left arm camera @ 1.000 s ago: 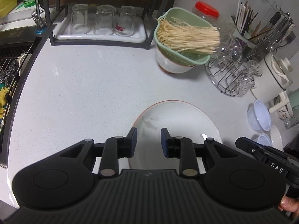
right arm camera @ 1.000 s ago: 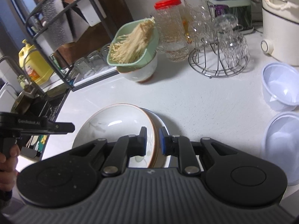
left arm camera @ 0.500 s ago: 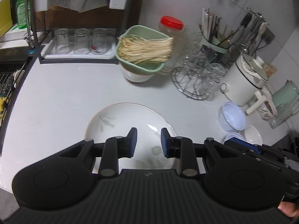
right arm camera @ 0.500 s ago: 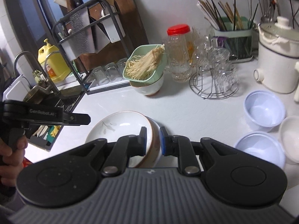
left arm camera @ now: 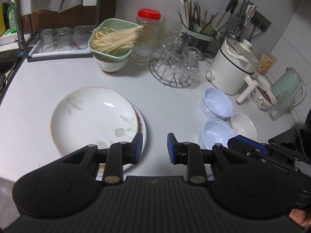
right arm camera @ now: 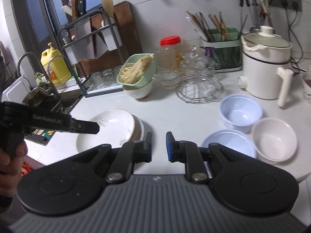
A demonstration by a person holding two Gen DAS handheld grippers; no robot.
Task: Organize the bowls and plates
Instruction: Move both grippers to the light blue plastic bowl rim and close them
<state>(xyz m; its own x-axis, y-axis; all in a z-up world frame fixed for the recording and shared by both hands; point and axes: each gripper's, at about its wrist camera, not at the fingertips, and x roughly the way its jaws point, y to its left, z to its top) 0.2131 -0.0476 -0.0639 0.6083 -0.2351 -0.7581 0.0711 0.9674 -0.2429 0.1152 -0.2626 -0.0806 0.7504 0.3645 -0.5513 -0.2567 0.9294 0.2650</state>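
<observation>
A white plate with a leaf pattern [left arm camera: 93, 116] lies stacked on another plate [left arm camera: 143, 124] on the white counter; the stack also shows in the right wrist view [right arm camera: 114, 124]. Two pale blue bowls [left arm camera: 216, 103] [left arm camera: 215, 134] and a small white bowl [left arm camera: 244, 126] stand to the right; in the right wrist view they are the far blue bowl [right arm camera: 240, 112], the near blue bowl [right arm camera: 229, 141] and the white bowl [right arm camera: 273, 137]. My left gripper [left arm camera: 154, 148] is open and empty, just right of the plates. My right gripper [right arm camera: 158, 146] is open and empty, between plates and bowls.
A green strainer of noodles on a bowl [left arm camera: 111, 44], a red-lidded jar [left arm camera: 148, 35], a wire glass rack [left arm camera: 175, 69], a white cooker [left arm camera: 233, 68] and a utensil holder [left arm camera: 200, 35] line the back. A glass tray [left arm camera: 60, 44] and the sink [right arm camera: 48, 101] are at left.
Both grippers have pulled back and up from the plates and moved right. Their jaws have opened a little wider. The plates stay stacked on the counter.
</observation>
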